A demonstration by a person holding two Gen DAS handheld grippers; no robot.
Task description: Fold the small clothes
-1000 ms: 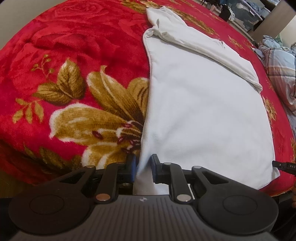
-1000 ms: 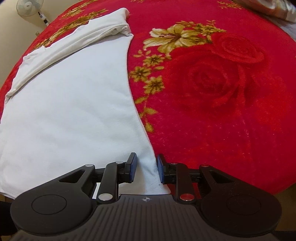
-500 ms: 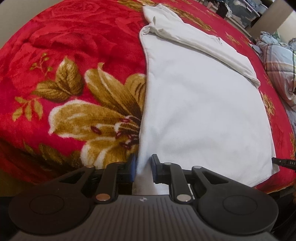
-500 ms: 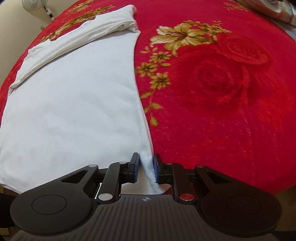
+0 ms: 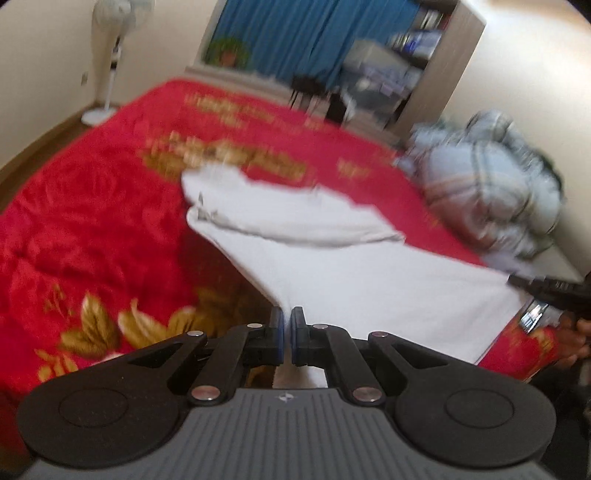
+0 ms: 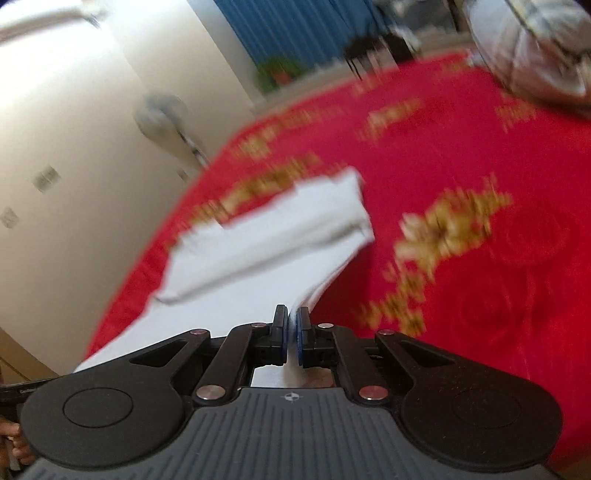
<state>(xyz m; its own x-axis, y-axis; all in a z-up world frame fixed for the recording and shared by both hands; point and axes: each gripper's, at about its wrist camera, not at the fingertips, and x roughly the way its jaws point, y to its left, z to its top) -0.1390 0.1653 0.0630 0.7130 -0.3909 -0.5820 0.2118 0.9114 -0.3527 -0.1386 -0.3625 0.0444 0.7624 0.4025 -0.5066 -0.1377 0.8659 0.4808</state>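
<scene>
A white garment lies on a red floral blanket, its far end folded over into a thick band. My left gripper is shut on the garment's near left corner and holds it lifted off the blanket. My right gripper is shut on the near right corner of the same garment, also lifted. The near hem stretches between the two grippers. The right gripper's tip shows at the right edge of the left wrist view. Both views are blurred.
A crumpled plaid quilt lies at the bed's far right. A standing fan is by the far left wall. Blue curtains and shelves stand behind the bed. The red blanket stretches right of the garment.
Both grippers closed fully on the garment's near corners and rose, lifting the near hem off the blanket. Both cameras tilted up, so the room beyond the bed now shows.
</scene>
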